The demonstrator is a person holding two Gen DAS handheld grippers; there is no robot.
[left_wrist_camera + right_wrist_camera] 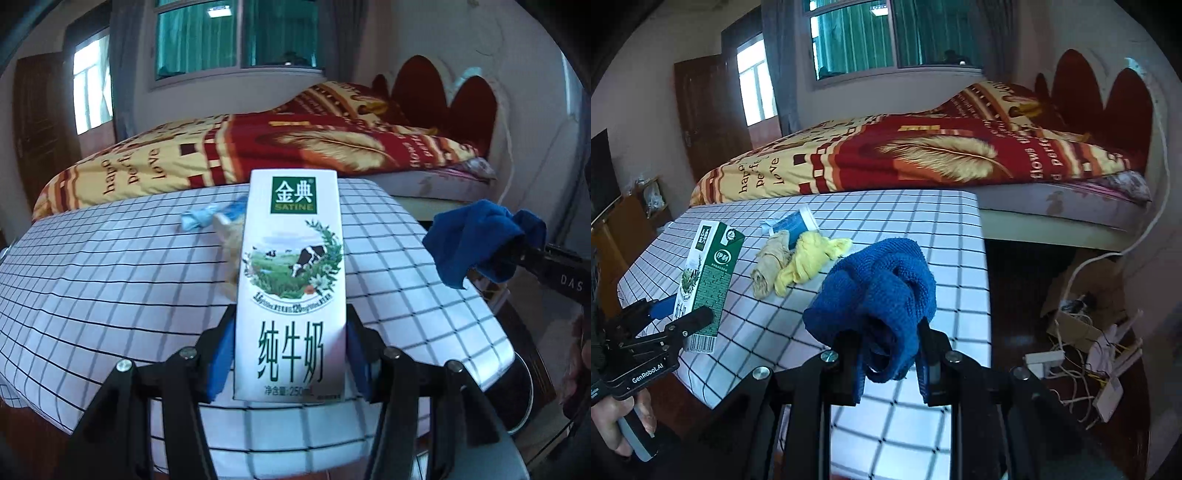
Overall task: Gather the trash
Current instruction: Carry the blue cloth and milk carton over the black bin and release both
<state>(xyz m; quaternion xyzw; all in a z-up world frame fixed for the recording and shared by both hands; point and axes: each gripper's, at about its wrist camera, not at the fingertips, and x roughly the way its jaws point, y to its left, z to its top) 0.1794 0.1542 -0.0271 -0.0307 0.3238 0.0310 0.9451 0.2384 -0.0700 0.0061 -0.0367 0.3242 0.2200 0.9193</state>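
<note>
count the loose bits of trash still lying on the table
3: a blue-white wrapper at the far side, a beige wad in front of it, a yellow wad beside that. Others may be hidden.

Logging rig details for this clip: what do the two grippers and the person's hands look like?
Both grippers are black, angular linkages with silver bolts and blue pads inside the fingers. The left gripper carries white "GenRobot.AI" lettering and a grey handle, gripped by a bare hand. The right gripper shows white letters "DAS" in the left wrist view. No cables or sleeves are visible.

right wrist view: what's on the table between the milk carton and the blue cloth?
Right wrist view: a beige crumpled piece and a yellow crumpled cloth lie between the milk carton and the blue cloth, with a blue-and-white wrapper just behind them.
</note>
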